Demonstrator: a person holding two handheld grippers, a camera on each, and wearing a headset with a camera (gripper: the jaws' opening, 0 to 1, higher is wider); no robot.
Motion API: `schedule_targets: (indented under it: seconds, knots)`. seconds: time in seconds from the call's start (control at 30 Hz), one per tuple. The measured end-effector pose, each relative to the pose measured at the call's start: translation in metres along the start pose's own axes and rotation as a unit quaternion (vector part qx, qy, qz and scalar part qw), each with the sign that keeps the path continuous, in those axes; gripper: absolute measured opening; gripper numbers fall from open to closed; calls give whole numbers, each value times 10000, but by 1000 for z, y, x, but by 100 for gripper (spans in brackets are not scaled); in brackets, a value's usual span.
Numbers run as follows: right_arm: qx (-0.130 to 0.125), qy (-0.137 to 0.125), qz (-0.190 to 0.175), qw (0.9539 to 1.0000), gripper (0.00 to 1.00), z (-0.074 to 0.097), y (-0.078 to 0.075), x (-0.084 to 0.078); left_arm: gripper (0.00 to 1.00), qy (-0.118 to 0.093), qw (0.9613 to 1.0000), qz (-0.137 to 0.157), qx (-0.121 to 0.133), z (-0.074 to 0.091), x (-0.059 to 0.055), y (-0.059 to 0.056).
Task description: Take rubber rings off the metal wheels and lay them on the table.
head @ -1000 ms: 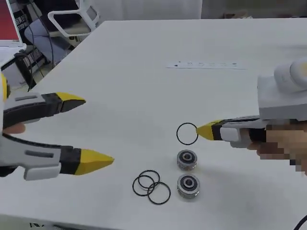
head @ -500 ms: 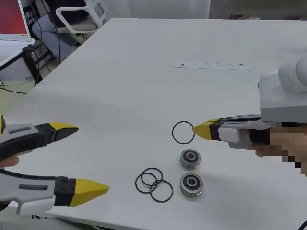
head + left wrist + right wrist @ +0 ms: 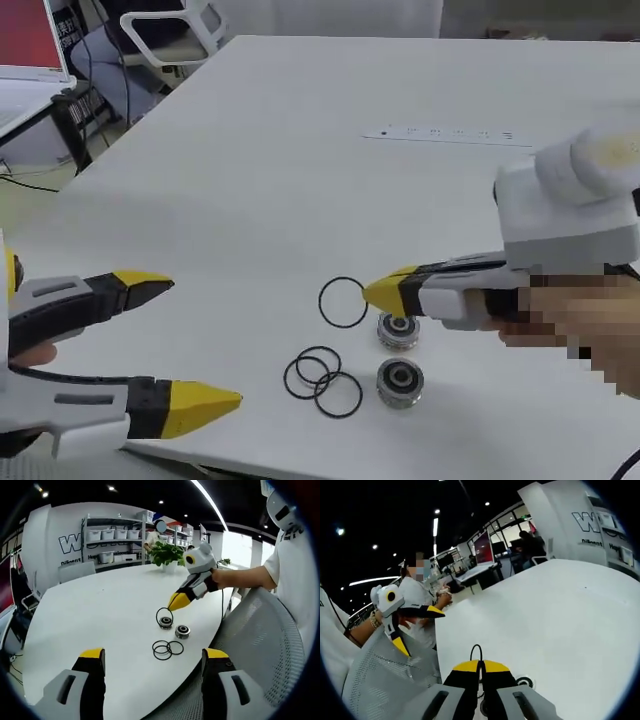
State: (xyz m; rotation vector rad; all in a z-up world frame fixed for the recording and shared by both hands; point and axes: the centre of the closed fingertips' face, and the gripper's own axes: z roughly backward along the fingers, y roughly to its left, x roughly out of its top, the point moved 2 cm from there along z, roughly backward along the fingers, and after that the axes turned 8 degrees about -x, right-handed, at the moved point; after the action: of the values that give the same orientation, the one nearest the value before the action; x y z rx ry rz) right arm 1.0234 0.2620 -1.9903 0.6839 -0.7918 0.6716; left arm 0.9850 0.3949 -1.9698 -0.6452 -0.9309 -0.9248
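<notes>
Rubber rings (image 3: 322,378), three of them, lie overlapping on the white table (image 3: 250,180) close to its near edge, just left of the near wheel (image 3: 400,383). At the near left the left tongs (image 3: 185,343) hover with their yellow-tipped jaws spread wide and nothing between them, well apart from the rings. Just beyond the near wheel sits the far wheel (image 3: 398,331). Both metal wheels lie flat on the table (whether either carries a ring in its groove is too small to tell). Above the far wheel, reaching in from the right, the right tongs (image 3: 385,293) have their jaws pressed together on a fourth ring (image 3: 321,303), pinching it at its right side. The loop sticks out to the left of the tips. In the left gripper view it stands upright above the far wheel, and I cannot tell whether it touches the table. Farther back a printed paper strip (image 3: 445,133) lies flat on the table, well apart from everything else. An office chair (image 3: 165,35) stands past the far left corner.
</notes>
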Motion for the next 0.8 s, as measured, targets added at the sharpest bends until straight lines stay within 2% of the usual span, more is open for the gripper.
schedule_targets:
  seconds: [0.07,0.27,0.4,0.47,0.63,0.8]
  knots:
    - [57,117,88,9999,0,-4,5,-5,77,57,10000,4,5,0,-2,0]
    - [172,535,388,9977,0,-16,16,-23,77,24,10000,88,15,1,-5,4]
    - [18,796,644,9947,0,-23,12,-36,76,169,9998,91,99,3,-11,8]
    - [2,934,716,9931,0,-26,11,-42,75,172,9998,96,103,3,-11,9]
    - [-66,1088,915,9898,0,-31,11,-51,75,198,9997,131,108,3,-13,9]
    - [-189,1141,970,9885,0,-32,7,-54,75,196,9996,169,91,3,-14,8]
